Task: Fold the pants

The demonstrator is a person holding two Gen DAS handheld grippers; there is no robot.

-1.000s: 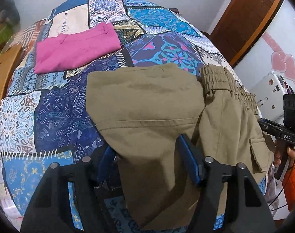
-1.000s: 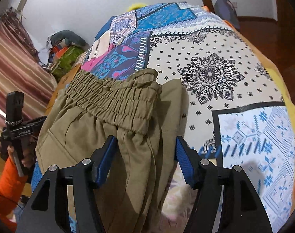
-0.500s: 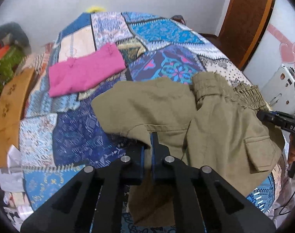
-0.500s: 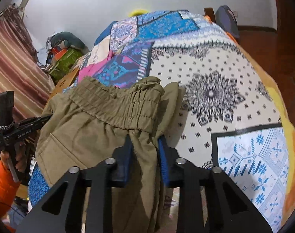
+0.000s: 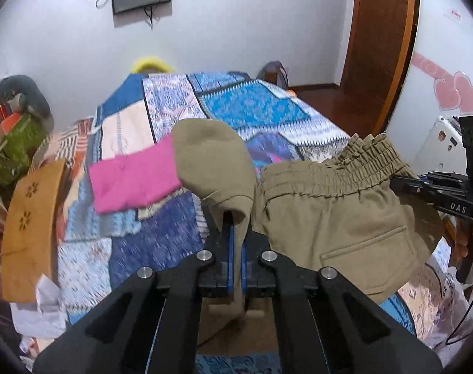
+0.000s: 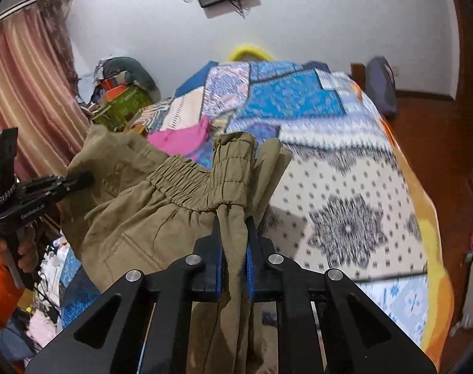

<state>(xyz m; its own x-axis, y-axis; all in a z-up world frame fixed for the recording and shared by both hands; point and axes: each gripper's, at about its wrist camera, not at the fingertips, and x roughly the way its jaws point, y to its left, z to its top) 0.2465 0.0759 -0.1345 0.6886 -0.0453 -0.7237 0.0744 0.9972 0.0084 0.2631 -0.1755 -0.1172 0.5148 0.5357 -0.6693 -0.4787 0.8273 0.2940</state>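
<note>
Here, in the left wrist view, the left tool (image 5: 234, 233) is pinched on a hem fold of the khaki pants (image 5: 336, 215), lifting them above the patchwork bed (image 5: 255, 109), the pink garment (image 5: 133, 177) at ten o'clock. In the right wrist view, the right tool (image 6: 234, 249) grips the gathered waistband (image 6: 205, 184), likely to spread the pants for folding.

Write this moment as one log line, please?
phase: lifting | left gripper: shut on khaki pants | right gripper: shut on waistband | pants off bed | pink garment on bed
</note>
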